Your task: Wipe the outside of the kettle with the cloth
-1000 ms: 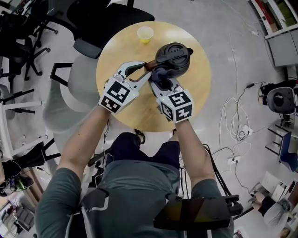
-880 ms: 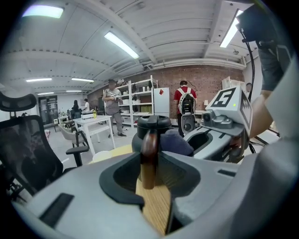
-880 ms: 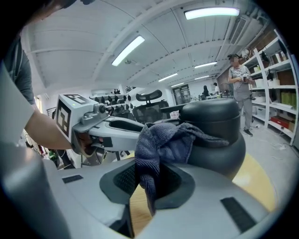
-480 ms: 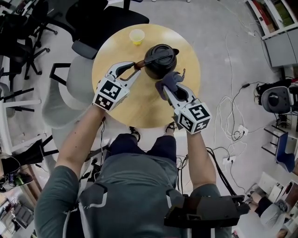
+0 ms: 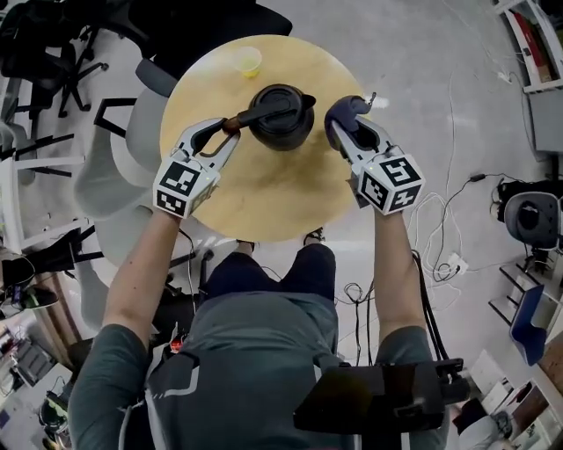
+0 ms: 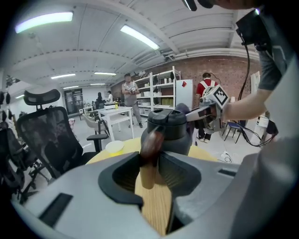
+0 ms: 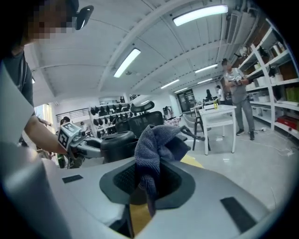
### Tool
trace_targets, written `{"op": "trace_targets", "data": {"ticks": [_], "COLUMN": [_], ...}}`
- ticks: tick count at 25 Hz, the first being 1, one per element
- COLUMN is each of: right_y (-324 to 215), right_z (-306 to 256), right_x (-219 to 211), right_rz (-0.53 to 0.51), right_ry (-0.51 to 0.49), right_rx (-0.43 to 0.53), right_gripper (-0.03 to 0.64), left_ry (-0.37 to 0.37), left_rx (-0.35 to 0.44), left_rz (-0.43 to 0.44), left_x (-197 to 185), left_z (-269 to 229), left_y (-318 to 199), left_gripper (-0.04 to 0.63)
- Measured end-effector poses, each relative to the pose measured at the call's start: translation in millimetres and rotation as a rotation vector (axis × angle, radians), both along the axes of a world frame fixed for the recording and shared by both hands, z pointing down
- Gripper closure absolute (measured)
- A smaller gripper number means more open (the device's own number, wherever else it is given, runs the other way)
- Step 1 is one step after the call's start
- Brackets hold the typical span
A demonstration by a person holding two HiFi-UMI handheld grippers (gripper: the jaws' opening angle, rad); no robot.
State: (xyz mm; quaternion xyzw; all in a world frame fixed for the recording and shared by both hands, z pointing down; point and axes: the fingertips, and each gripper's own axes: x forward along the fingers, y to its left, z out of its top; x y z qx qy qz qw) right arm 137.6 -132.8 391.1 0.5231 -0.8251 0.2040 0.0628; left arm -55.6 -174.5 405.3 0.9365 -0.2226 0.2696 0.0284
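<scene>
A black kettle (image 5: 281,114) stands on the round wooden table (image 5: 264,198). Its brown handle (image 5: 239,119) points left and lies between the jaws of my left gripper (image 5: 220,134). Those jaws are opening; in the left gripper view a gap shows between the handle (image 6: 150,151) and the right pad. My right gripper (image 5: 346,123) hovers just right of the kettle, apart from it, shut on a bunched blue-grey cloth (image 5: 339,112). The right gripper view has the cloth (image 7: 156,144) sticking up out of the jaws, with the kettle (image 7: 119,142) behind it to the left.
A small yellow cup (image 5: 247,61) sits at the table's far edge behind the kettle. Office chairs (image 5: 189,26) crowd the far and left sides. Cables (image 5: 440,220) trail on the floor to the right. People stand by white tables and shelves in the background.
My right gripper has swung with the cloth from the kettle's near side out to its right side. The left gripper has stayed at the handle.
</scene>
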Motion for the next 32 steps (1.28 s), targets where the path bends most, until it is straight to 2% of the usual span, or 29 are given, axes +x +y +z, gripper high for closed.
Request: {"op": "trace_targets", "data": {"ticks": [6, 12, 18, 23, 28, 32], "right_y": [-60.4, -77.3, -67.7, -50.6, -31.8, -16.1], "right_z": [38.6, 55.3, 58.6, 62.7, 67.3, 70.1], "right_x": [1.2, -27.9, -33.9, -33.5, -34.4, -39.9], "right_rz": [-0.212, -0.495, -0.62, -0.64, -0.543, -0.47], "right_ry": [-0.011, -0.004, -0.039, -0.024, -0.037, -0.004], "right_rx": [0.0, 0.02, 0.014, -0.003, -0.01, 0.0], "right_gripper": [0.526, 0.527, 0.528, 0.528, 0.528, 0.528], "left_ry": [-0.021, -0.036, -0.035, -0.036, -0.026, -0.014], "left_rx": [0.032, 0.035, 0.033, 0.021, 0.003, -0.009], "left_rz": [-0.046, -0.077, -0.082, -0.071, -0.038, -0.014], "left_x": [5.4, 3.4, -2.4, -2.6, -4.1, -5.4], "left_z": [-1.9, -2.9, -0.2, 1.6, 4.8, 6.1], "left_y": [-5.1, -0.9, -3.7, -3.5, -1.9, -4.3], "left_gripper": [0.465, 0.466, 0.465, 0.466, 0.465, 0.466]}}
